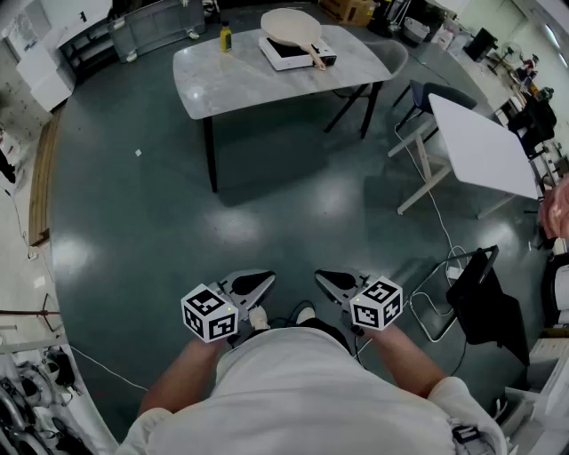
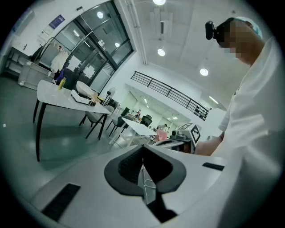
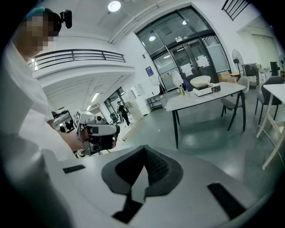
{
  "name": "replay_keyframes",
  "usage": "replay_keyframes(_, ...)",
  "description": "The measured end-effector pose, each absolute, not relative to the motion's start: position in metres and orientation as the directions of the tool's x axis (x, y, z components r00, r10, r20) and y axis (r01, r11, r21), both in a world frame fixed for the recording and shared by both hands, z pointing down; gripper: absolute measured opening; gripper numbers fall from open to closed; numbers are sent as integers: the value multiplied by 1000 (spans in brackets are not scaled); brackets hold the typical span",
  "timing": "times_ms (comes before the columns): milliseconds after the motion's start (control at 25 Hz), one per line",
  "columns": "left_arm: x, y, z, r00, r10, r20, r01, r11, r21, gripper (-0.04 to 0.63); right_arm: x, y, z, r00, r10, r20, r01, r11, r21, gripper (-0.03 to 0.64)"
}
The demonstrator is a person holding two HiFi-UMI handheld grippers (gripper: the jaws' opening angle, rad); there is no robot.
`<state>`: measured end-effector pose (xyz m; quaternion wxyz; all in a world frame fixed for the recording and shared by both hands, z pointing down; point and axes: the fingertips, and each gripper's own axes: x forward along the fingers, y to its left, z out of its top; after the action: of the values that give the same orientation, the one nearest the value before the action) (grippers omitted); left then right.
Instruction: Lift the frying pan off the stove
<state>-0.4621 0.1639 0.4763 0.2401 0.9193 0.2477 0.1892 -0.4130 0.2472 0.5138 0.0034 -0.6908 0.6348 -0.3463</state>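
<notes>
The cream frying pan (image 1: 292,27) rests on a white single-burner stove (image 1: 293,51), on the grey table (image 1: 240,75) far across the floor. Its handle points toward the table's near right. In the left gripper view the frying pan (image 2: 85,87) is small and distant, and the right gripper view shows the frying pan (image 3: 200,82) on the stove (image 3: 207,90) the same way. My left gripper (image 1: 265,279) and right gripper (image 1: 324,277) are held close to my body, far from the table, tips angled toward each other. Both are shut with nothing between the jaws.
A yellow bottle (image 1: 226,38) stands on the table's far left part. Grey chairs (image 1: 391,62) sit at its right end. A white desk (image 1: 484,147) stands to the right, with cables (image 1: 444,258) and a black folded stand (image 1: 487,307) on the floor below it.
</notes>
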Motion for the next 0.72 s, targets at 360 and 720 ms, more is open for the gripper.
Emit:
replay_keyframes(360, -447, 156, 489, 781, 571, 253, 375, -753, 541, 20, -405, 247, 529, -27, -883, 468, -846, -229, -481, 5)
replay_keyframes(720, -338, 163, 489, 787, 550, 280, 360, -777, 516, 20, -288, 246, 526, -46, -924, 379, -824, -179, -537, 8)
